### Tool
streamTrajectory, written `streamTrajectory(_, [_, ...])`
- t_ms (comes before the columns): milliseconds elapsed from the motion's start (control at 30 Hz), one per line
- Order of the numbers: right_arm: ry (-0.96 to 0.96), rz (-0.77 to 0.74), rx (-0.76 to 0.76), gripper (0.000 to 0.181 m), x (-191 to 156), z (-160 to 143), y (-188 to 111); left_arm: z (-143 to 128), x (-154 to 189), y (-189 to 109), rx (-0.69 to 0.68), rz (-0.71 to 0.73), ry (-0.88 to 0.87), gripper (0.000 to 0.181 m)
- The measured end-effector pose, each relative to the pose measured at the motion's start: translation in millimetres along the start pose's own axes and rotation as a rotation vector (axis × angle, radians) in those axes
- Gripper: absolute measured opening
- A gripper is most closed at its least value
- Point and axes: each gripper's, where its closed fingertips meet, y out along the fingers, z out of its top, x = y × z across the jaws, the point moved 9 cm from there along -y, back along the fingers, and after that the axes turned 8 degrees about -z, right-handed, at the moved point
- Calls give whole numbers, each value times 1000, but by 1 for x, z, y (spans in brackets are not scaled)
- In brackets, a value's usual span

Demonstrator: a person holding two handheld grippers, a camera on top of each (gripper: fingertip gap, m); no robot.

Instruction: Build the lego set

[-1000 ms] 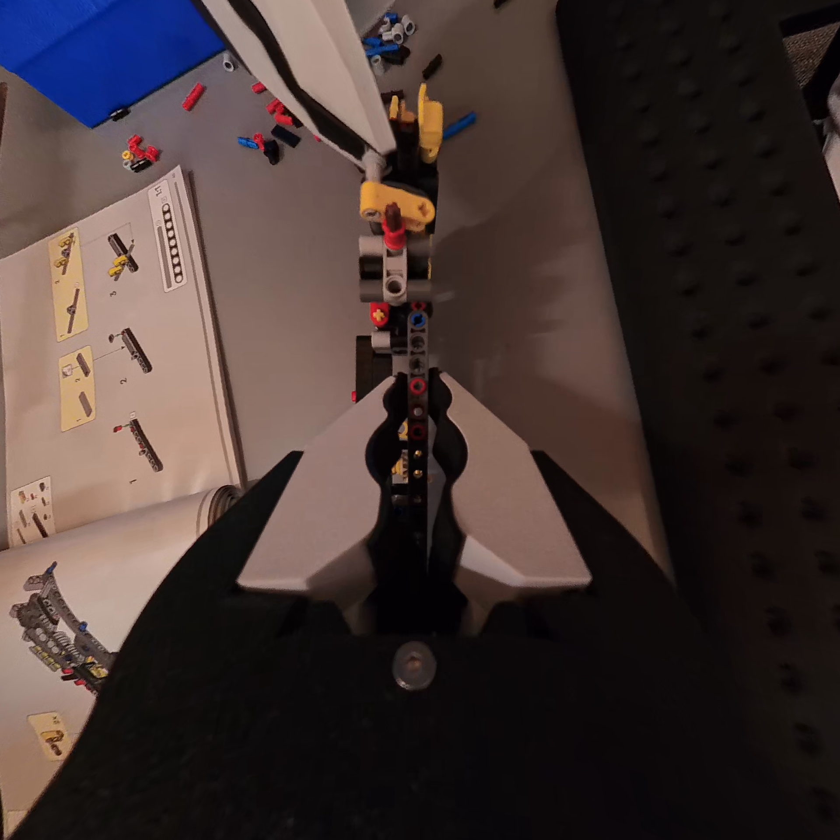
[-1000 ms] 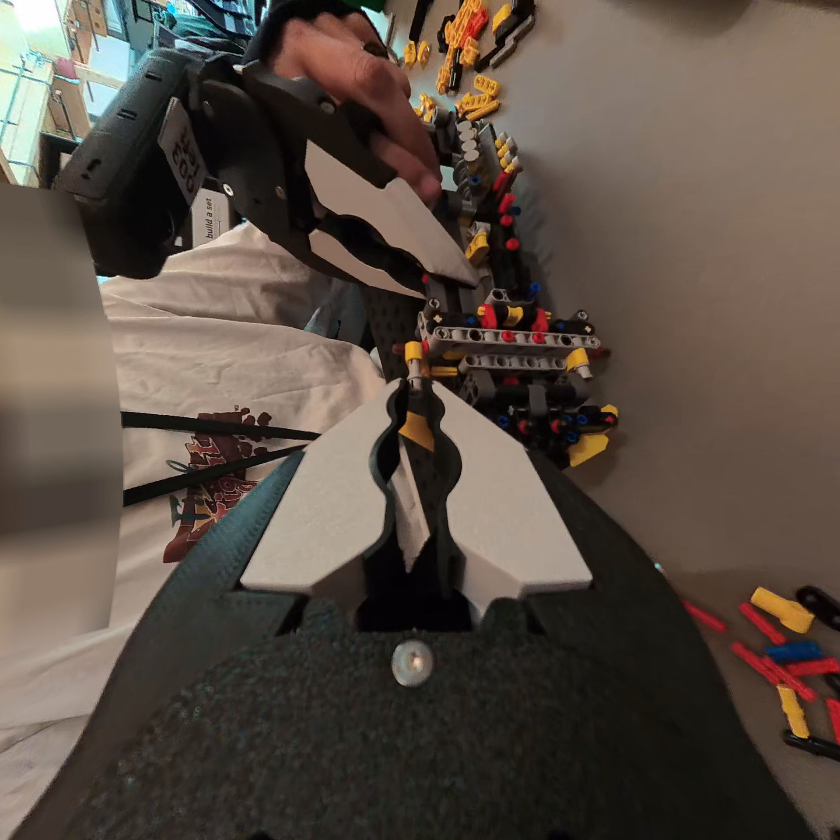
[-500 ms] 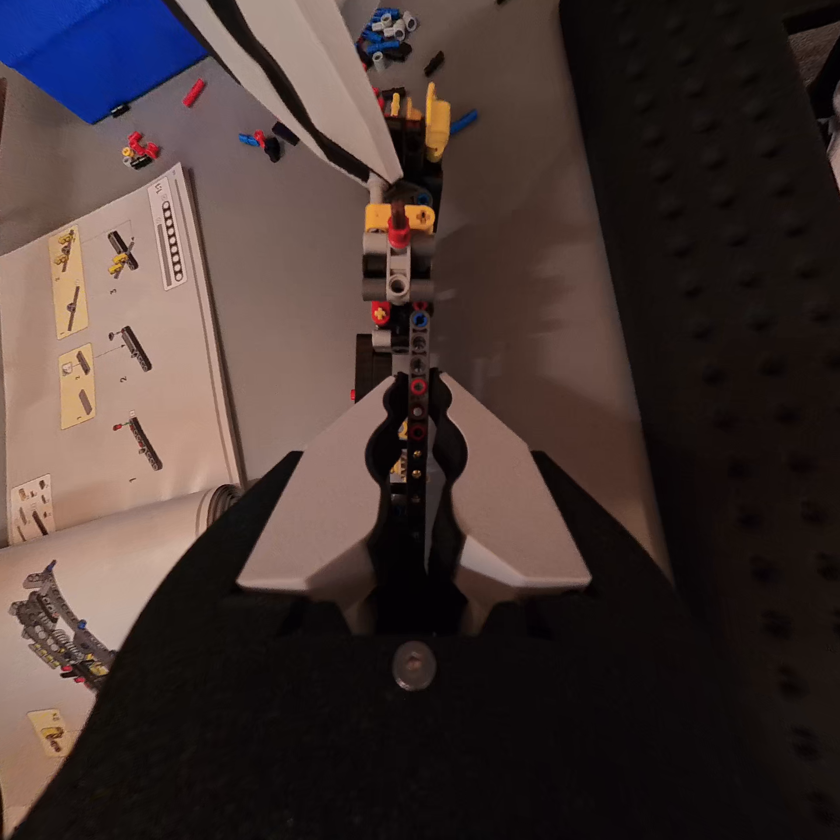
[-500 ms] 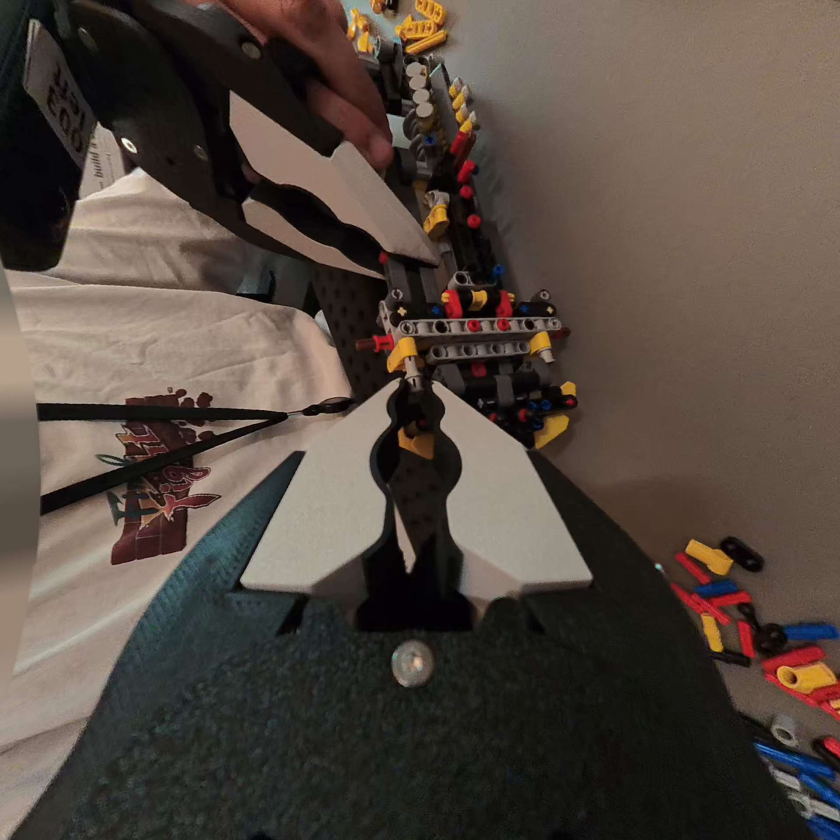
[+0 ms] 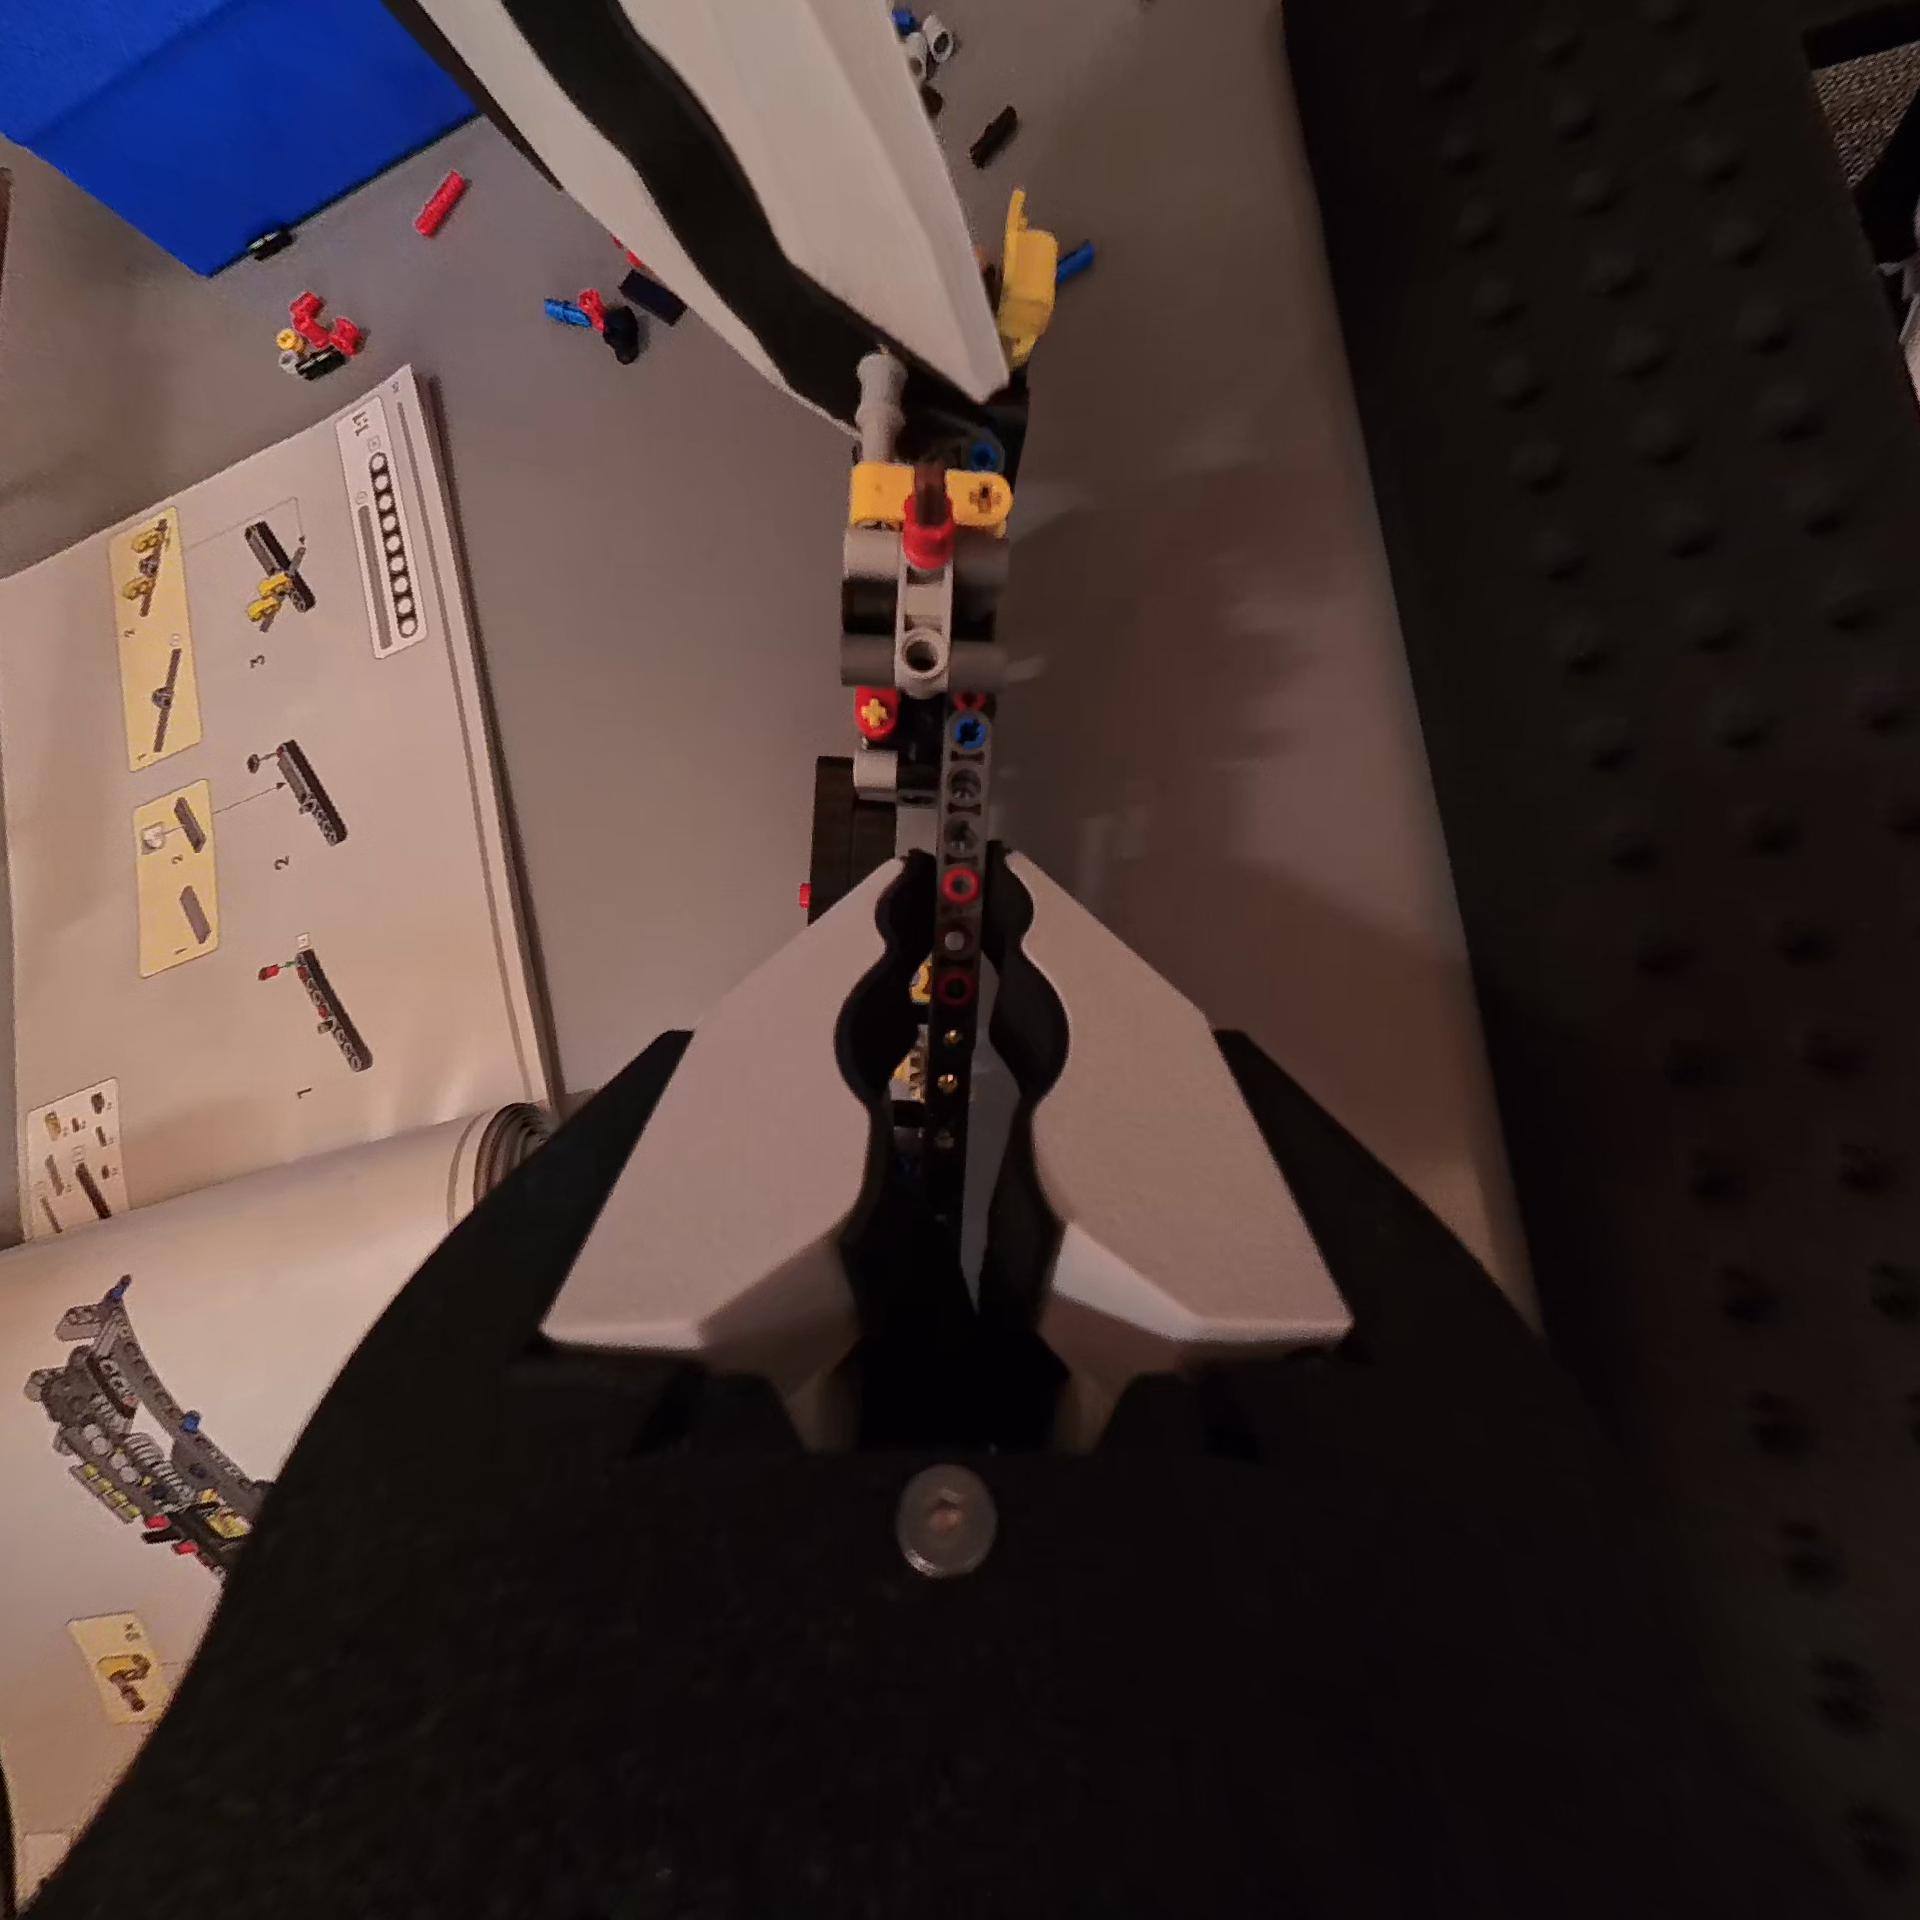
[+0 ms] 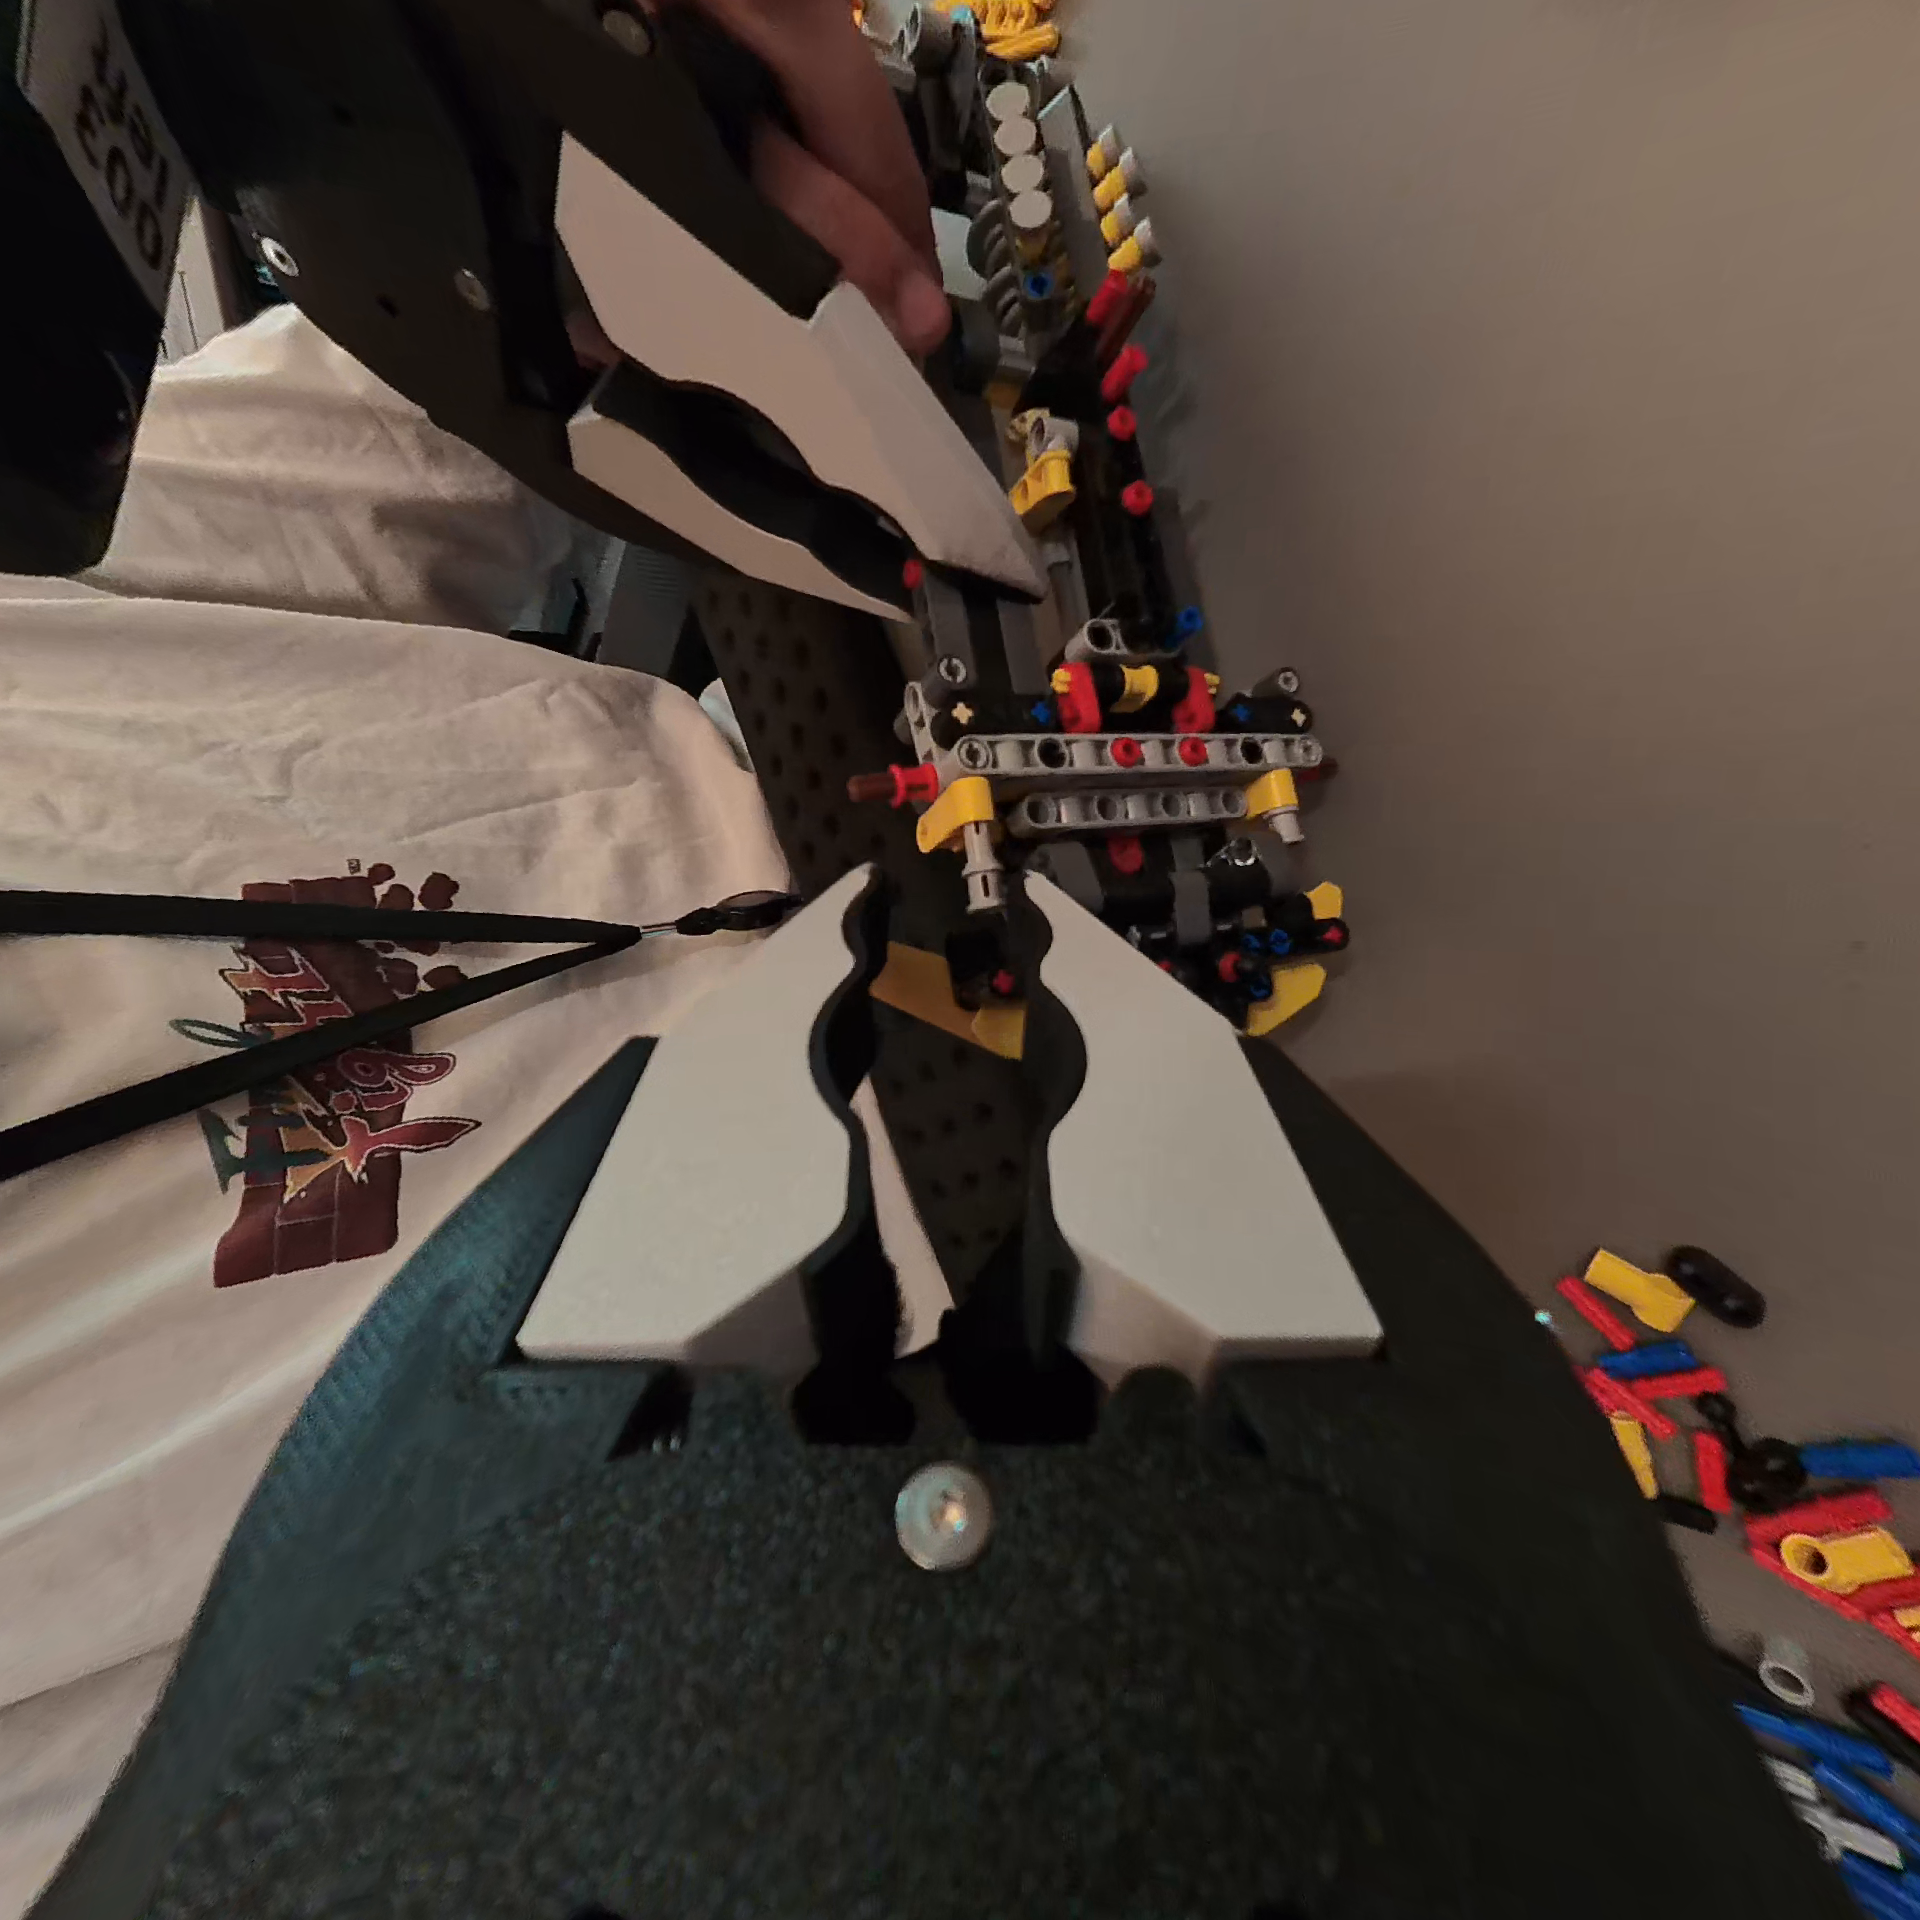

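Note:
The lego model (image 5: 923, 613) is a long build of grey, black, yellow and red beams held above the grey table. My left gripper (image 5: 956, 868) is shut on the model's dark studded beam (image 5: 957, 790). In the right wrist view the left gripper (image 6: 982, 597) comes in from the upper left, held by a hand (image 6: 862, 208), and clamps the model (image 6: 1132, 753). My right gripper (image 6: 954, 883) is open, its tips on either side of a light grey pin (image 6: 982, 868) that sticks out of a yellow connector (image 6: 956, 816), with small gaps on both sides. The right gripper's white fingers (image 5: 831, 208) show at the model's far end.
An open instruction booklet (image 5: 260, 779) lies at the left, a blue box (image 5: 208, 104) behind it. Loose pieces lie on the table (image 5: 322, 338) and at the right (image 6: 1766, 1455). A black dotted mat (image 5: 1662, 727) runs along the right. A person's white shirt (image 6: 312, 727) is close. The tips of one gripper are about 7 cm away from the tips of the other.
My right gripper's jaws have spread a little around the grey pin and it has come closer to the model. The yellow connector has swung level. The left gripper keeps its hold.

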Motion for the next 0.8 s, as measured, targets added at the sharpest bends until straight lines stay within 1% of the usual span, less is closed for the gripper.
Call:
streamTrajectory(300, [-41, -127, 29, 16, -7, 0, 1, 0, 0, 0, -4, 1, -1, 6])
streamTrajectory(433, [-77, -166, 23, 25, -15, -2, 1, 0, 0, 0, -4, -1, 0, 6])
streamTrajectory(533, [-89, -187, 15, 29, -19, -3, 2, 1, 0, 1, -5, -1, 3, 6])
streamTrajectory(700, [-78, -151, 10, 31, -17, -3, -1, 0, 0, 0, -2, -3, 4, 6])
streamTrajectory(800, [-60, -77, 8, 33, -13, -4, -4, 0, 0, 0, 5, -9, 10, 6])
